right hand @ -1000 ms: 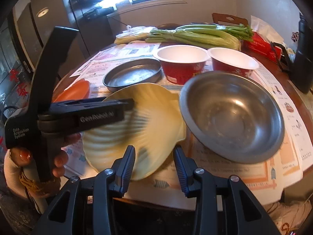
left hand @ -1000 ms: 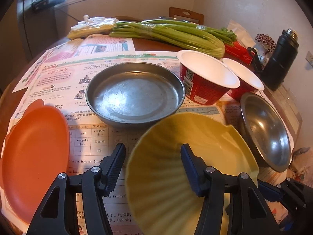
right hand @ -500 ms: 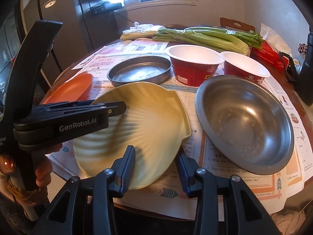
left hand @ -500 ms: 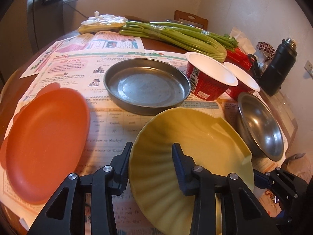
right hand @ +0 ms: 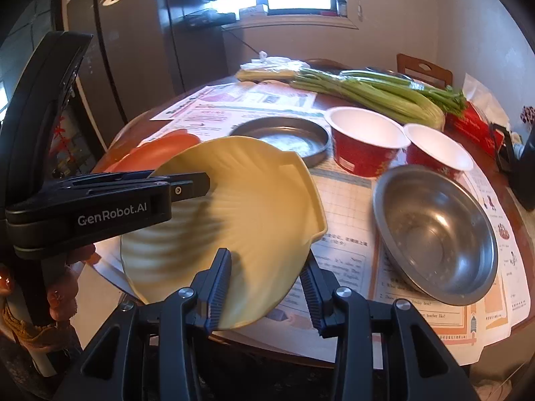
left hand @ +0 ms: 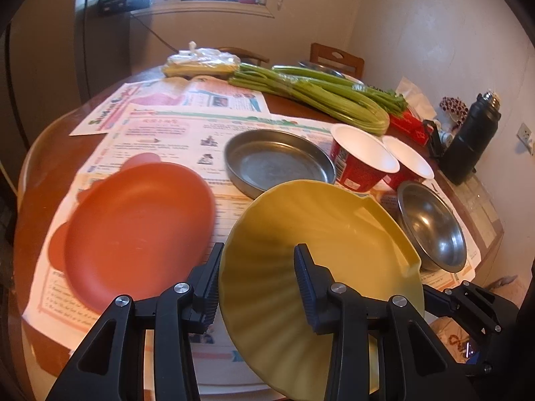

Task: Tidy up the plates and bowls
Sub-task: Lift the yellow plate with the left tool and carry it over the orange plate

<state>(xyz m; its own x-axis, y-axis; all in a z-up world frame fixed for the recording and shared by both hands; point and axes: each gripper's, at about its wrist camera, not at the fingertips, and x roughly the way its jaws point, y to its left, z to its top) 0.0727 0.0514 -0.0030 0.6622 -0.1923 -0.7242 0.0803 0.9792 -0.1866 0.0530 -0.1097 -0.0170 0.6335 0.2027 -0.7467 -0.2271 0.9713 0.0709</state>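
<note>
A yellow shell-shaped plate (left hand: 337, 254) (right hand: 244, 214) hangs tilted above the table's near edge. My left gripper (left hand: 257, 267) and my right gripper (right hand: 265, 267) are each shut on its rim from opposite sides. The left gripper's body shows in the right wrist view (right hand: 110, 207). An orange plate (left hand: 137, 230) lies flat at the left. A flat steel pan (left hand: 277, 163) sits in the middle. A steel bowl (right hand: 438, 230) sits at the right. Two red paper bowls (right hand: 364, 140) stand behind it.
Printed paper sheets (left hand: 187, 130) cover the round wooden table. Celery stalks (left hand: 321, 97) and a bagged bundle (left hand: 200, 63) lie at the back. A black flask (left hand: 474, 140) and a red box (left hand: 408, 123) stand at the far right by the wall.
Both grippers have lifted the yellow plate off the table and tilted it, carrying it leftwards toward the orange plate. Both views have pulled back and risen.
</note>
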